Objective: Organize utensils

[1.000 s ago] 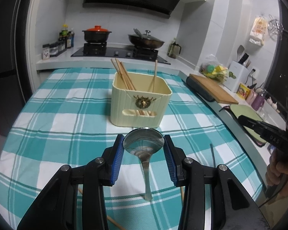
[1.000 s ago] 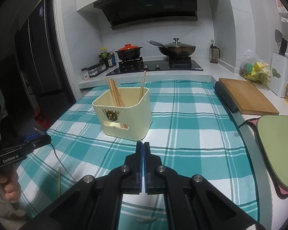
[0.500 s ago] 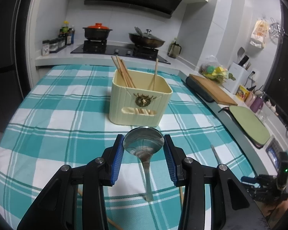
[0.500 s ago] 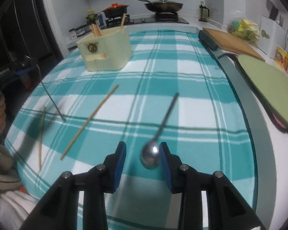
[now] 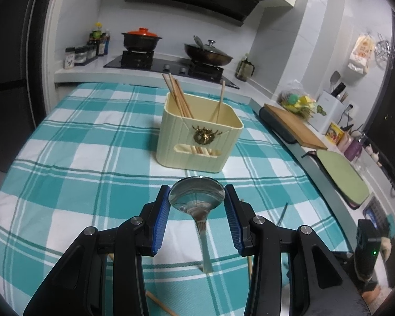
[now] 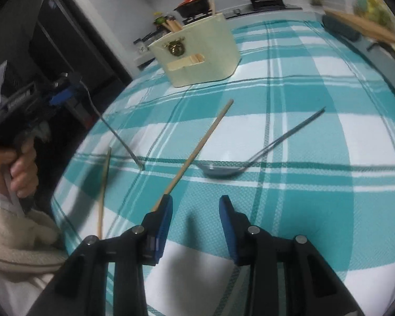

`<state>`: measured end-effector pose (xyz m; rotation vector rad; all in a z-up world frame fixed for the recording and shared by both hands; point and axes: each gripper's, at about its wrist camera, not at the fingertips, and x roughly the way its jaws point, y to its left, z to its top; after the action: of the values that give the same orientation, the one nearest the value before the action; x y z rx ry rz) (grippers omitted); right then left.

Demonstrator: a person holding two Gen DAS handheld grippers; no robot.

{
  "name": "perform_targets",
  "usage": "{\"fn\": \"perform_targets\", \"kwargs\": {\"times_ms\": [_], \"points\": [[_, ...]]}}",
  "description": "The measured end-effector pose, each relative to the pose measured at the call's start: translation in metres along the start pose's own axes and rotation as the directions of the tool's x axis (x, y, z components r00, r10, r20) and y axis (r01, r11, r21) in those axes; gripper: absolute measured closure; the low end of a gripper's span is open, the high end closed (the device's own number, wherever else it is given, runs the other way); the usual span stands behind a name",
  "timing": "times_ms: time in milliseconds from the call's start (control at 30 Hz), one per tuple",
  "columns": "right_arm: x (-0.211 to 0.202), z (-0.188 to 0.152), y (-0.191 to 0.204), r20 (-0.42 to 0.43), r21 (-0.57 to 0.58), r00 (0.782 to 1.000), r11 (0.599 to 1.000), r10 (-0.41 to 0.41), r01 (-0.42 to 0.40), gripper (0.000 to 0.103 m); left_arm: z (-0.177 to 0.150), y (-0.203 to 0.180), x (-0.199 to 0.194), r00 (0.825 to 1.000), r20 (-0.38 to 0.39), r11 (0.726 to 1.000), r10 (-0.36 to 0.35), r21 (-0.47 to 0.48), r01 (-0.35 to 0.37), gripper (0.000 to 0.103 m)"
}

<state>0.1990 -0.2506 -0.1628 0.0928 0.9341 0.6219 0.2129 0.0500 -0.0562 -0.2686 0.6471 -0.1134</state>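
Checked teal-and-white cloth is spread over the table. At the left edge, the left gripper is held by a hand; its blue pads are closed on the bowl of a shiny metal spoon, whose handle slopes down until its tip is met by the cloth near the front edge. A bare wooden chopstick is laid just left of that tip, running toward the front edge. A second, longer wooden chopstick is laid aslant near the middle of the front half, its near end hidden behind the left pad of the right gripper. That gripper is held low over the cloth by the front edge, its blue pads parted with nothing caught between them. A second metal spoon is laid just right of the long chopstick, bowl toward the front, handle pointed to the far right. Toward the far edge, a cream ribbed plastic utensil box with a brass emblem is stood upright, and several wooden chopsticks are leaned inside it.
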Motion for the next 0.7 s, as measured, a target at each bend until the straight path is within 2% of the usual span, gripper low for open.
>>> {"fn": "perform_targets", "kwargs": {"times_ms": [100,133,167,233,333,400,467,533,567,600,633,700], "points": [[-0.002,-0.001,0.019,-0.022,-0.229,0.993,0.967,-0.118,0.110,0.065,0.000,0.001,0.001,1.000,0.000,1.000,-0.001,0.003,0.001,0.062],[-0.001,0.000,0.024,-0.029,-0.307,0.988,0.942,-0.153,0.137,0.065,0.000,0.002,0.001,1.000,0.000,1.000,-0.001,0.004,0.001,0.062],[0.001,0.002,0.031,-0.026,-0.407,0.979,0.896,-0.204,0.176,0.066,0.000,0.002,0.001,1.000,0.001,1.000,-0.002,0.004,0.002,0.062],[0.004,0.009,0.037,-0.012,-0.531,0.970,0.823,-0.244,0.200,0.066,0.000,0.001,0.001,1.000,0.001,1.000,-0.002,0.002,0.002,0.062],[0.015,0.032,0.037,-0.025,-0.604,0.971,0.777,-0.238,0.175,0.065,0.000,0.003,0.002,1.000,0.000,1.000,0.002,-0.008,-0.002,0.062],[0.024,0.044,0.034,-0.016,-0.636,0.967,0.749,-0.254,0.186,0.065,0.001,0.004,0.003,1.000,-0.003,1.000,0.003,-0.012,-0.003,0.062],[0.042,0.051,0.031,-0.022,-0.691,0.957,0.696,-0.290,0.195,0.065,0.002,0.004,0.004,1.000,-0.008,1.000,0.004,-0.011,-0.004,0.062],[0.062,0.056,0.029,-0.037,-0.755,0.939,0.625,-0.341,0.197,0.065,0.002,0.003,0.004,1.000,-0.010,1.000,0.007,-0.004,-0.007,0.062],[0.068,0.058,0.028,-0.046,-0.771,0.938,0.609,-0.343,0.185,0.065,0.002,0.002,0.005,1.000,-0.010,1.000,0.007,-0.002,-0.007,0.062],[0.072,0.064,0.028,-0.084,-0.777,0.943,0.613,-0.321,0.139,0.065,0.002,0.002,0.005,1.000,-0.010,1.000,0.008,0.000,-0.008,0.062],[0.075,0.069,0.028,-0.128,-0.772,0.948,0.629,-0.291,0.089,0.065,0.002,0.002,0.005,1.000,-0.009,1.000,0.008,0.000,-0.008,0.062],[0.079,0.076,0.034,-0.144,-0.752,0.958,0.656,-0.248,0.057,0.065,0.002,0.004,0.005,1.000,-0.007,1.000,0.009,-0.008,-0.009,0.062]]}}
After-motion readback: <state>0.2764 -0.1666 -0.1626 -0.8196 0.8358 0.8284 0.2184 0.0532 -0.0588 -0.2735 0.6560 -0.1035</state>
